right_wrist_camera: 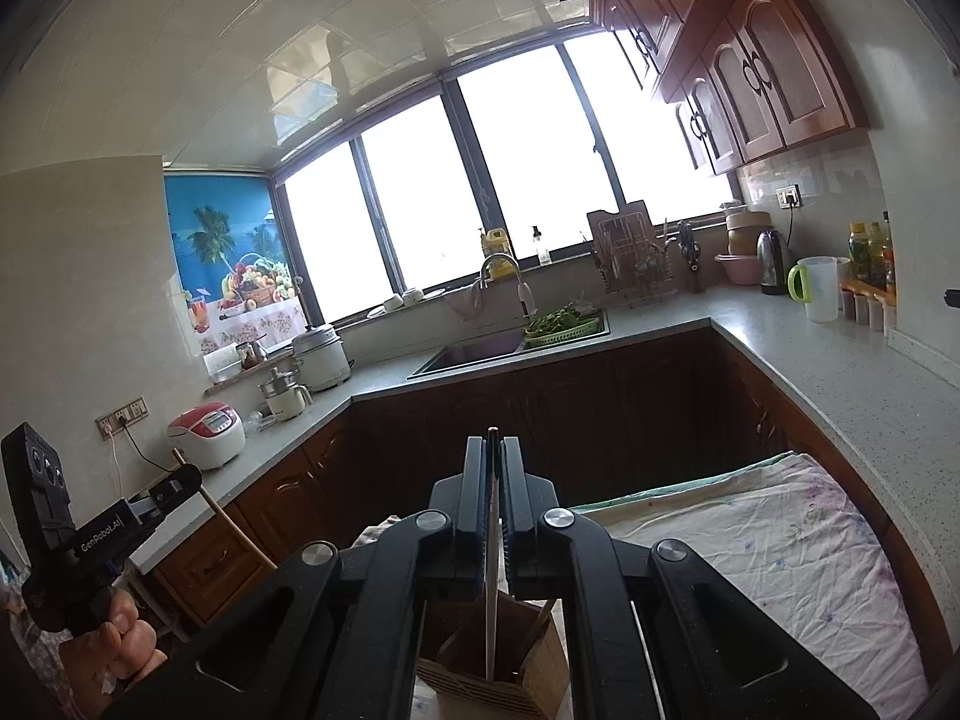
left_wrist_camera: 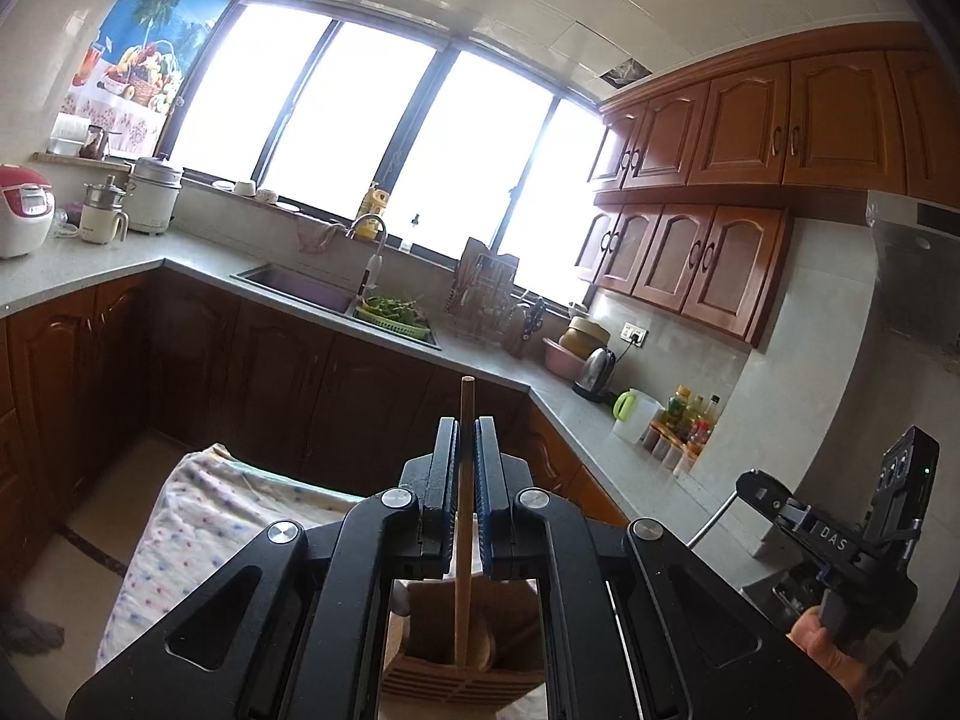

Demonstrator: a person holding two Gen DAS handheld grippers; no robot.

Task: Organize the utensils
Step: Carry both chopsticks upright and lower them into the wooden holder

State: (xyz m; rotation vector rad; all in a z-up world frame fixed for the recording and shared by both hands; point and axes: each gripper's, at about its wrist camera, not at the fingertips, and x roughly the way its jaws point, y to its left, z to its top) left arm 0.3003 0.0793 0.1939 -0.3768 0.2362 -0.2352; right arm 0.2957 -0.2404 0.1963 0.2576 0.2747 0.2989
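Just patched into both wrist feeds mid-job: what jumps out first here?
Each gripper is clamped on a utensil. The left gripper pinches a thin wooden stick, and the right gripper pinches a flat metal utensil, both standing upright above the wooden utensil holder, which sits on a floral cloth. Behind them, the bright window washes out the far kitchen wall above the sink.
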